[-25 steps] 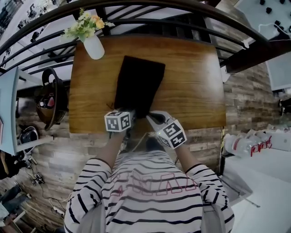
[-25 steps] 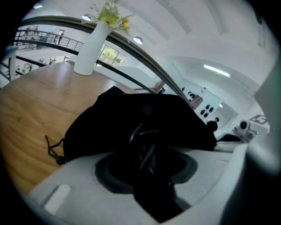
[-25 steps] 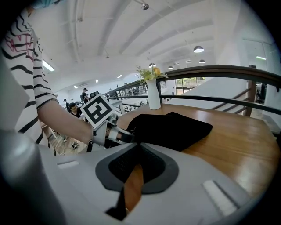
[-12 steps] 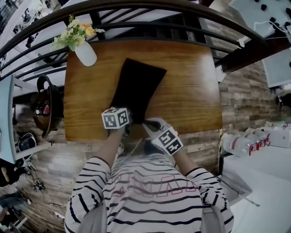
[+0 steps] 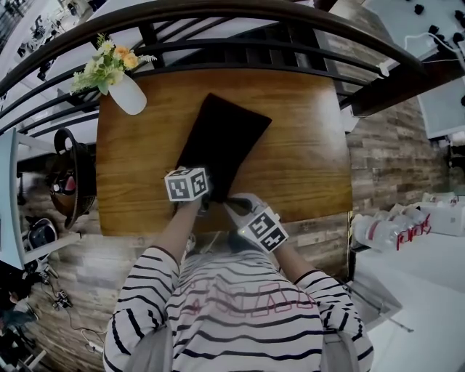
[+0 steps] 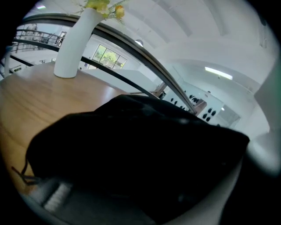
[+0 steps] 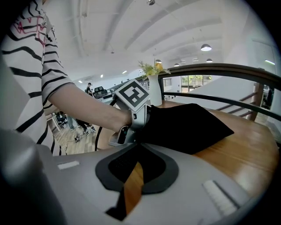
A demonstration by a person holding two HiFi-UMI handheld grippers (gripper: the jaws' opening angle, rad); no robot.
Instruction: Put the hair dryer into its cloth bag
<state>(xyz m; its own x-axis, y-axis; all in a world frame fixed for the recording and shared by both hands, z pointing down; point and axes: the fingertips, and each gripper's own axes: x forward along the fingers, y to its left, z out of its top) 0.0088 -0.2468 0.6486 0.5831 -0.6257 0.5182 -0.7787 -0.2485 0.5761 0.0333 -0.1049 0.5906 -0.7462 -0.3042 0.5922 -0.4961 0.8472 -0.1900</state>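
The black cloth bag (image 5: 221,142) lies slantwise on the wooden table (image 5: 305,145), its near end by the table's front edge. No hair dryer shows in any view. In the left gripper view the bag (image 6: 140,145) bulges and fills the picture, hiding the jaws. My left gripper (image 5: 207,192) is at the bag's near end, closed on it. Seen from the right gripper view, the left gripper (image 7: 134,121) meets the bag (image 7: 189,125) at its near corner. My right gripper (image 5: 231,205) sits just right of it, shut, with only a thin slit between the pads (image 7: 145,173).
A white vase with flowers (image 5: 127,94) stands at the table's far left corner. A dark curved railing (image 5: 218,14) runs behind the table. A thin drawstring (image 6: 22,171) hangs from the bag's near left edge. Bare wood lies right of the bag.
The bag has swung clockwise and shifted right on the table with the left gripper at its near end. The right gripper has stayed put.
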